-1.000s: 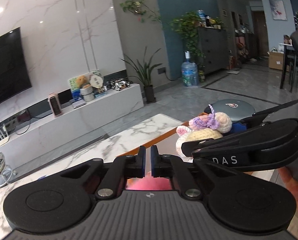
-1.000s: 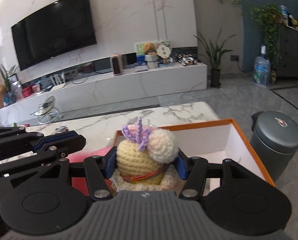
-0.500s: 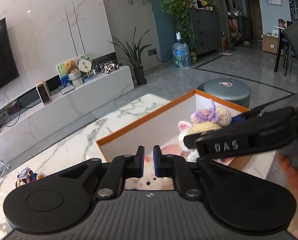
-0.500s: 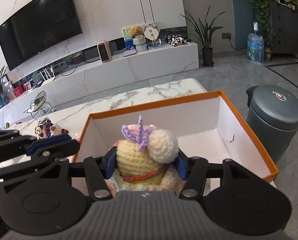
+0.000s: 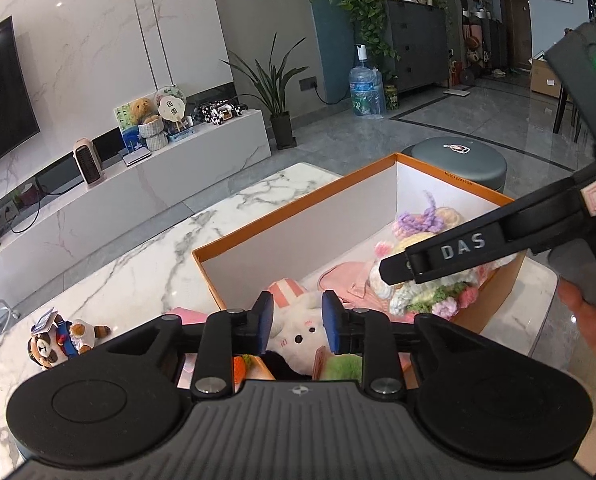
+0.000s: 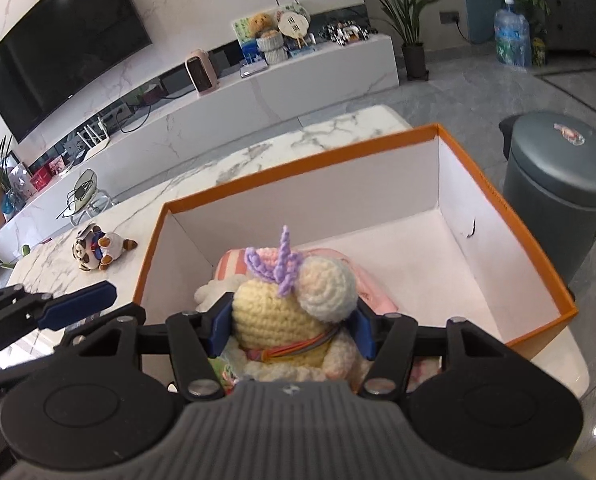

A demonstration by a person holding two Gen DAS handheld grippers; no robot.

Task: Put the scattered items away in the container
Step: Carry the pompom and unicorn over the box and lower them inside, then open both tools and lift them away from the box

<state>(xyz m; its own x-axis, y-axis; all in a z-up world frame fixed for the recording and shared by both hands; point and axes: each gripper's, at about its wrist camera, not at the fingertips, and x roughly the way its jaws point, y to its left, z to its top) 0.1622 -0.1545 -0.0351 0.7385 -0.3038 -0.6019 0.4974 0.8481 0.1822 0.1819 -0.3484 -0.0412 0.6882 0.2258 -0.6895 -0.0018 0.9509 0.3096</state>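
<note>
- Left gripper (image 5: 293, 328): jaws just been opening, now parted w/ a gap; white plush bunny (image 5: 302, 332) seen between the blue pads but not pressed – released, lying at near end of orange box (image 5: 293, 208).
- Right gripper (image 6: 291, 328): jaws clenched on crocheted unicorn doll (image 6: 293, 304), pads tight on both sides of its yellow body; purple horn up, cream ear to the right.
- Doll held over near part of box interior, above a pink item (image 6: 378, 300) on the box floor.
- From left view, doll's green/pink crochet base (image 5: 430, 300) sits low inside box by the near-right wall; can't tell if it touches the floor.
- Box sits on marble bench (image 6: 257, 156); far half of box floor bare.
- Small raccoon-like plush (image 5: 61, 338) still out on the bench, left of box, well apart from both grippers.
- Person's hand (image 5: 594, 328) at right edge, on right gripper's handle.
- Grey bin (image 6: 558, 184) on the floor beyond box's right side.
</note>
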